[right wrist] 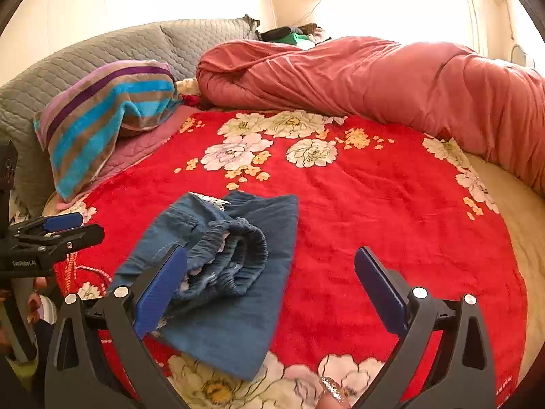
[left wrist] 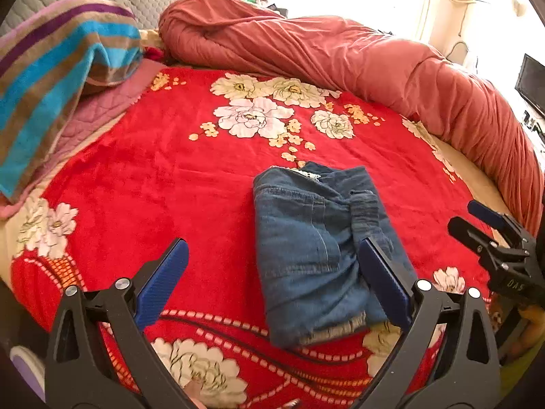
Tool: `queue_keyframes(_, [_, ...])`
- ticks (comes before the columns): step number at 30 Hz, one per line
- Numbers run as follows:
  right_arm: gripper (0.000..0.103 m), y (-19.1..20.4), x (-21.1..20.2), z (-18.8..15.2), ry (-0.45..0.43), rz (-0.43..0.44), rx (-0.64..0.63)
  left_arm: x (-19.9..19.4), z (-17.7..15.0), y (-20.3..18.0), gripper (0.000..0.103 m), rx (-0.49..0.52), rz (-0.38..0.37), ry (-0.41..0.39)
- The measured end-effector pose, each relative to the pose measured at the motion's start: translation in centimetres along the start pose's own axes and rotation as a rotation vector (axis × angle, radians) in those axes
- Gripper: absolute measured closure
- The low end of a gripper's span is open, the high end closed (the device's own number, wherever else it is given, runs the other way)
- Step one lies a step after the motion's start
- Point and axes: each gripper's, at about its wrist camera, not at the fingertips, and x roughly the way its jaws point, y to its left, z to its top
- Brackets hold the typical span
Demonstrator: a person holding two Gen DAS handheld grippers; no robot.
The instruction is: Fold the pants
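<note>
Blue denim pants (left wrist: 313,248) lie folded in a compact bundle on the red floral blanket (left wrist: 170,187). In the left wrist view my left gripper (left wrist: 272,245) hangs above the blanket, open, its right finger over the bundle's right edge and nothing pressed between the pads. My right gripper (left wrist: 466,214) shows at the right edge, open and apart from the pants. In the right wrist view the pants (right wrist: 238,293) lie with the gathered waistband (right wrist: 238,242) on top. The right gripper (right wrist: 272,254) stands open over them, touching nothing. The left gripper (right wrist: 89,225) is at the far left.
A rolled salmon quilt (left wrist: 340,54) runs along the back and right of the bed. A striped towel-covered pillow (left wrist: 51,78) sits at the left, against a grey quilted headboard (right wrist: 102,54). A dark screen (left wrist: 531,81) stands at the far right. A person's fingers (right wrist: 34,293) hold the left gripper's handle.
</note>
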Motion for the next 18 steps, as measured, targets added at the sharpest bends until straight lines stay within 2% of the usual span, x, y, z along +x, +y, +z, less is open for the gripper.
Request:
queue_keyframes(12, [0.005,1.6,-3.9,-2.8,-0.001,-0.013,-0.012,-3.7,-3.9,0.6,0.010,-0.023,0.018,-0.013])
queue_keyframes(18, [0.005,2.4,-4.3,-5.5,0.052,-0.014,-0.014,-3.8,-6.7,0.7,0.010,-0.038,0.011,0.024])
